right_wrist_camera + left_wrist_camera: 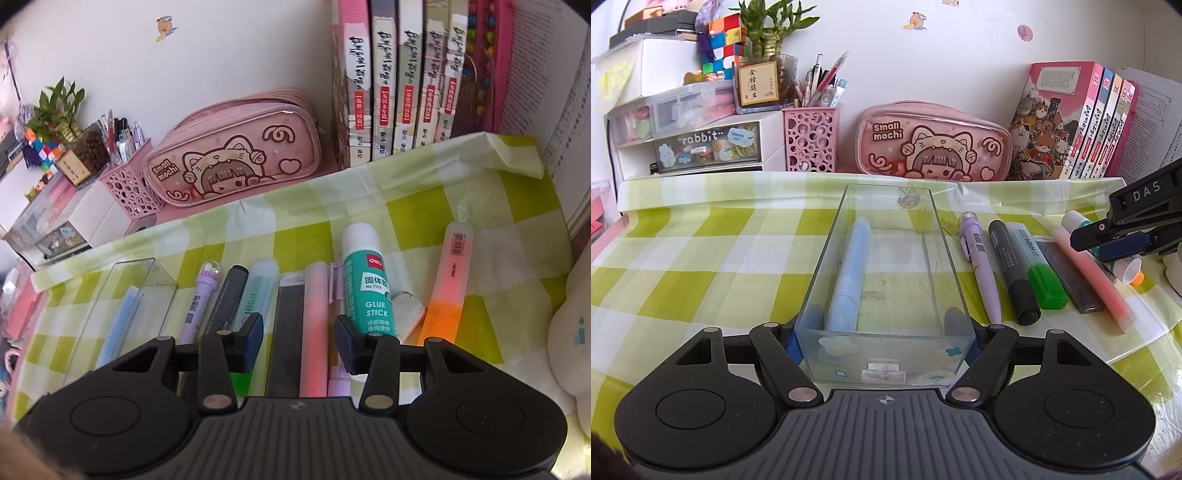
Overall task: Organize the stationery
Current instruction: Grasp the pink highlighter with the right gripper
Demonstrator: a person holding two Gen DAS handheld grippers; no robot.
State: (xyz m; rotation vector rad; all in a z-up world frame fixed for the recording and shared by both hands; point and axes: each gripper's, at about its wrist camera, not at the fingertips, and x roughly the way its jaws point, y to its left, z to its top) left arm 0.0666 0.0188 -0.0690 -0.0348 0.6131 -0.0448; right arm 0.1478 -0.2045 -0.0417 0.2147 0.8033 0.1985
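Observation:
A clear plastic tray (pixel 945 258) stands on the green checked cloth with a light blue pen (pixel 849 269) inside. My left gripper (pixel 884 325) is shut on the tray's near end, one finger on each side wall. To its right lie a purple pen (pixel 982 269), black marker (pixel 1014 273), green highlighter (pixel 1039 269), grey lead case (pixel 1067 273) and pink highlighter (pixel 1089 273). My right gripper (pixel 299 338) is open, hovering over the lead case (pixel 290 332) and pink highlighter (pixel 314 325). A glue stick (pixel 365 280), eraser (pixel 408 312) and orange highlighter (pixel 448 284) lie to its right.
A pink pencil case (pixel 934 142), pink pen cup (pixel 810 138), drawer unit (pixel 701 144) and a row of books (pixel 1082 122) line the back wall. A white object (pixel 570 332) sits at the right edge. The tray (pixel 122 295) shows at left in the right wrist view.

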